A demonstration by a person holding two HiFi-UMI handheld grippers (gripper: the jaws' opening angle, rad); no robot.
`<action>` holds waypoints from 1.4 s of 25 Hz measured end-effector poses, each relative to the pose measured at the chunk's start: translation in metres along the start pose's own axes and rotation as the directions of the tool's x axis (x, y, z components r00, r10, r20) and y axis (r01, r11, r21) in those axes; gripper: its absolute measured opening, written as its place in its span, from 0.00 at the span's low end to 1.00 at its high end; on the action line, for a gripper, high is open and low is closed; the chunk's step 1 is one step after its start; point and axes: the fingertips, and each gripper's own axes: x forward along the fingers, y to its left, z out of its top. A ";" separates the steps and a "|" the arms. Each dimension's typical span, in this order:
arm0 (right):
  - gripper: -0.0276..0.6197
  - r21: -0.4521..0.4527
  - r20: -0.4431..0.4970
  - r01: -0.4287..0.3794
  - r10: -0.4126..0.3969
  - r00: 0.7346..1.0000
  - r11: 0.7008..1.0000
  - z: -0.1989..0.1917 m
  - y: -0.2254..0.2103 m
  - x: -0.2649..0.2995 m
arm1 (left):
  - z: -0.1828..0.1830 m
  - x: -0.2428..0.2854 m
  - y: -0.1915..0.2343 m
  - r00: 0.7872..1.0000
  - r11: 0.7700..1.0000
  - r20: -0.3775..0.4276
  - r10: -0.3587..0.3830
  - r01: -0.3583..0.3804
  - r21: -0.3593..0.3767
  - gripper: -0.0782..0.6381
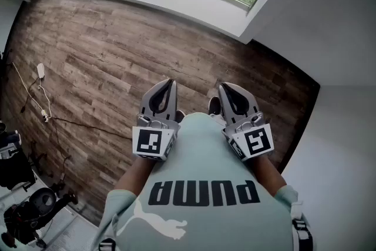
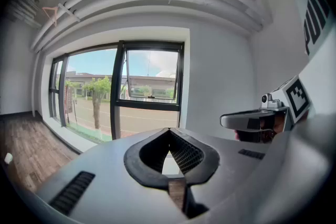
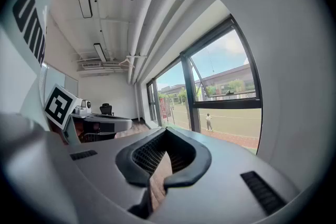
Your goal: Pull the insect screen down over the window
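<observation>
1. The task is judged not yet begun. Through the window (image 2: 149,89) the street and trees are seen plainly, and no insect screen is seen drawn over the glass in any view.
2. The insect screen itself cannot be made out. It is presumed to be rolled up at the top of the black frame, where no pull bar can be told apart.
3. The left gripper (image 1: 168,85) is held clenched with nothing in it; in its own view the jaw tips are seen meeting.
4. The right gripper (image 1: 225,89) is likewise clenched and empty. It is held just beside the left one, both close against the person's mint shirt (image 1: 205,185) and pointed toward the window.
5. Everything is judged to be left: the window has to be approached, the grippers raised to the top of the frame, and the screen's bar grasped and drawn down to the white sill (image 1: 176,0).
6. A stretch of wooden floor (image 1: 117,56) lies between the person and the sill, and nothing is seen standing on it.
7. An upper sash (image 2: 152,73) is seen tilted outward. As it opens away from the room, it is judged unlikely to foul the screen.
8. A white cable (image 1: 32,94) trails on the floor at the left, and black equipment (image 1: 23,208) stands at the lower left. Both are well apart from the way to the window.
9. The right side is closed by a white wall (image 1: 335,26).
</observation>
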 end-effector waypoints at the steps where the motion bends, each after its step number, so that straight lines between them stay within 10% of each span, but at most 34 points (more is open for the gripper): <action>1: 0.05 -0.001 0.001 0.000 0.000 1.000 1.000 0.000 -0.001 0.000 | 0.000 0.001 0.000 1.000 1.000 0.000 -0.001 0.001 0.007 0.13; 35: 0.05 -0.002 0.025 0.049 -0.049 0.998 0.999 0.002 -0.088 -0.010 | 0.007 0.064 -0.033 0.999 0.999 0.006 0.033 -0.033 0.028 0.13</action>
